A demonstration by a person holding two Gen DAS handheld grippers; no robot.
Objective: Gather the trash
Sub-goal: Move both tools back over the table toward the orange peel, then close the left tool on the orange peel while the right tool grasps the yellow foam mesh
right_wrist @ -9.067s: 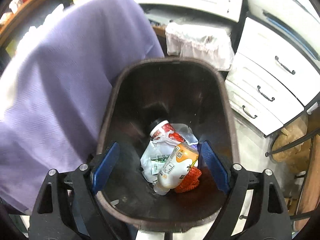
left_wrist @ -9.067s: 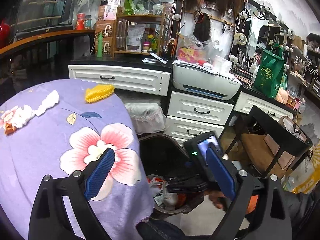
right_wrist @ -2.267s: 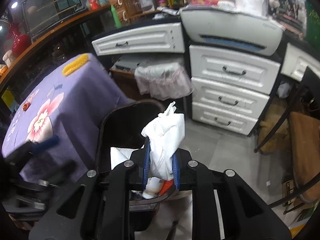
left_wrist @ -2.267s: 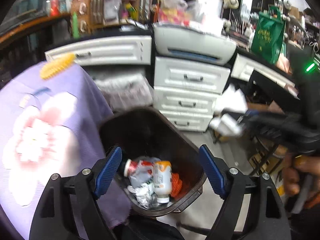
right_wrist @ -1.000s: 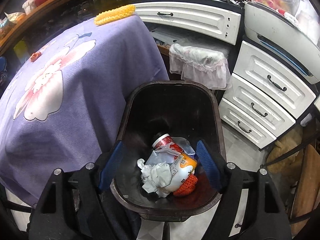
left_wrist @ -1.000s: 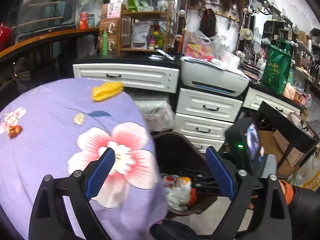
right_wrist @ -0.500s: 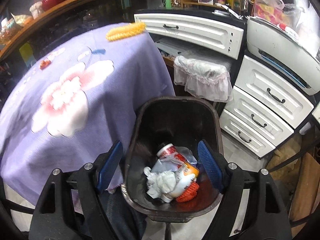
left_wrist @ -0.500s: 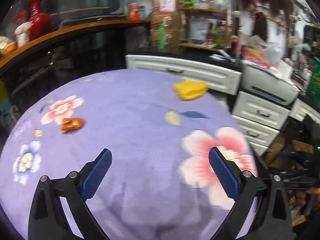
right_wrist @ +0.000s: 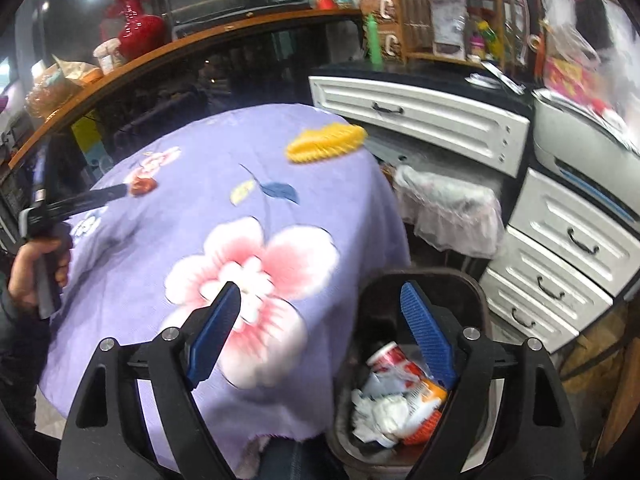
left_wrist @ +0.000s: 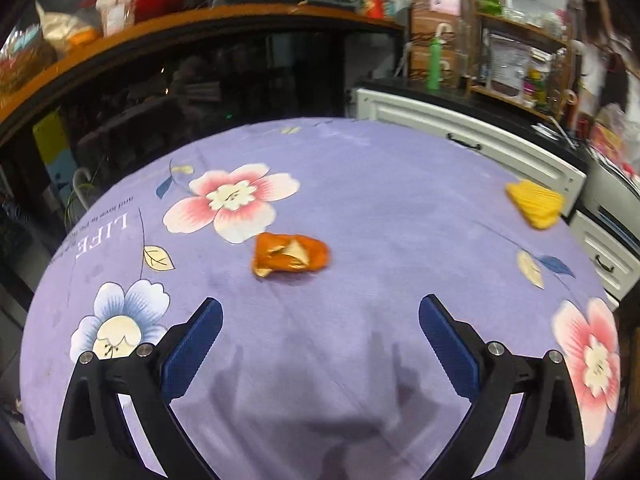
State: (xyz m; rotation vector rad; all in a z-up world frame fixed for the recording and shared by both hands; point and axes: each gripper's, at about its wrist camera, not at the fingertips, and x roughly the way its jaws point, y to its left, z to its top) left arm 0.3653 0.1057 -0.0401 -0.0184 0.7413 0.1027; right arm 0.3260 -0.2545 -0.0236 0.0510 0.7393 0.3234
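Note:
A crumpled orange wrapper (left_wrist: 290, 256) lies on the purple flowered tablecloth (left_wrist: 360, 208), a little ahead of my left gripper (left_wrist: 320, 320), which stands wide open and empty over the cloth. A yellow ridged piece (left_wrist: 534, 204) lies near the table's far right edge. In the right wrist view my right gripper (right_wrist: 320, 312) hovers over the table's edge and the dark bin (right_wrist: 460, 276); its jaws are opening with nothing between them. The bin holds a bottle, a can and crumpled white paper (right_wrist: 386, 408). A hand (right_wrist: 36, 272) holds the left gripper (right_wrist: 120, 192) by the orange wrapper (right_wrist: 142, 186).
White drawers (right_wrist: 420, 120) and a printer (right_wrist: 580, 148) stand behind the bin, with a lace-covered basket (right_wrist: 448, 200) between table and drawers. A curved wooden counter (left_wrist: 200, 28) with a red vase and jars runs behind the table.
My left gripper swung left from the bin side across the table and now faces the orange wrapper. My right gripper, earlier shut on white paper now in the bin, rose and turned toward the table.

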